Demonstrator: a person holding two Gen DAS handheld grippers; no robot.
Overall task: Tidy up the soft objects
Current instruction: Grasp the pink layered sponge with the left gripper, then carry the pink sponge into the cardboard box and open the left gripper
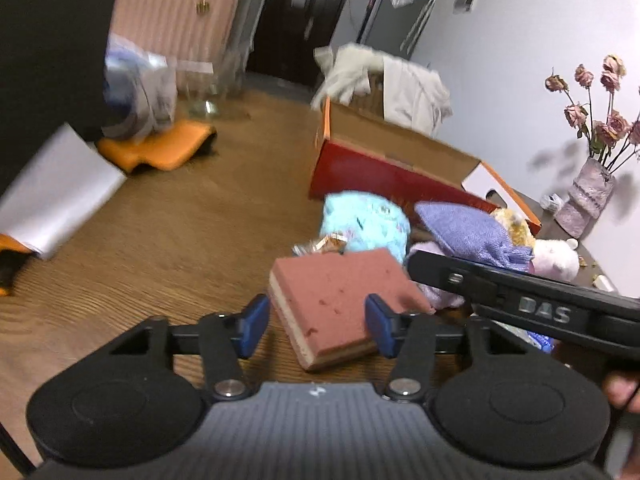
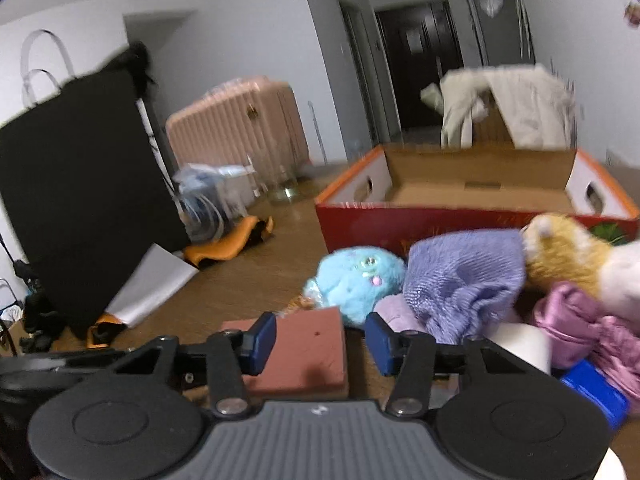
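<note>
left gripper (image 1: 318, 322) jaws wide open straddling sponge (image 1: 340, 300), nothing held; right gripper (image 2: 320, 344) open, empty, just behind; box (image 2: 476, 196) beyond.

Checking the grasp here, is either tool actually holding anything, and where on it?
Nothing is held. Left tool is open, straddling the sponge without clamping it. Right tool is open above it.

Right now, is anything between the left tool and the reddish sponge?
Nothing visible. The sponge sits directly between the left tool's open fingers. The right tool only crosses beside it, over the purple knit cloth.
</note>
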